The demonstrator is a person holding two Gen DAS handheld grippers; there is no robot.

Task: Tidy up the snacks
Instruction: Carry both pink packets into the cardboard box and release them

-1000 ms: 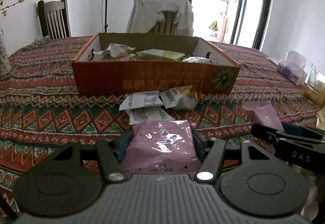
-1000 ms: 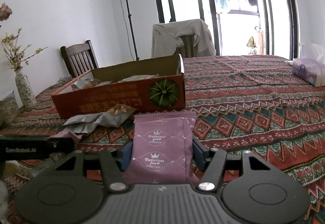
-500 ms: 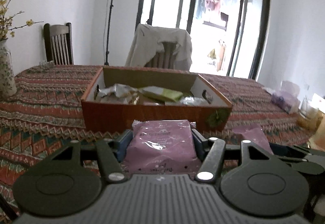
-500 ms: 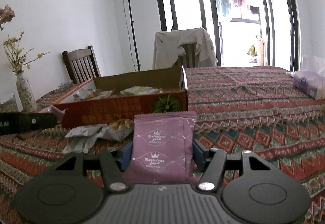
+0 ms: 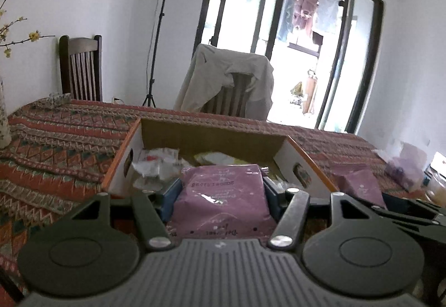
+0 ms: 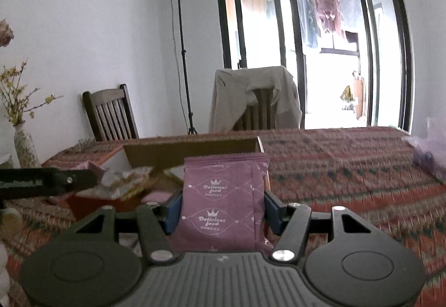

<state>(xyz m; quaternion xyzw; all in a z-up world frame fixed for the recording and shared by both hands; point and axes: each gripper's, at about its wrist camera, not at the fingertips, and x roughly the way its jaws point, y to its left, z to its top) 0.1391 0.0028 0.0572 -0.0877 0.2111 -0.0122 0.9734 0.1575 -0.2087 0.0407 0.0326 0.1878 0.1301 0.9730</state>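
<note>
Currently clamped on one purple pouch point(image 5: 220, 195) point(image 6: 220, 204) per gripper point(image 5: 221, 191) point(image 6: 221, 205), just short of box point(image 5: 211, 137); risk of snagging near wall or colliding through crowding.

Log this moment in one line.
left hand-held gripper: holds purple packet | right hand-held gripper: holds purple pouch | box: ahead

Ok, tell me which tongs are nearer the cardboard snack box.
Left. The left tongs, shut on a purple packet, are at the box, over its near wall. The right tongs, shut on another purple packet, sit off its right corner.
</note>
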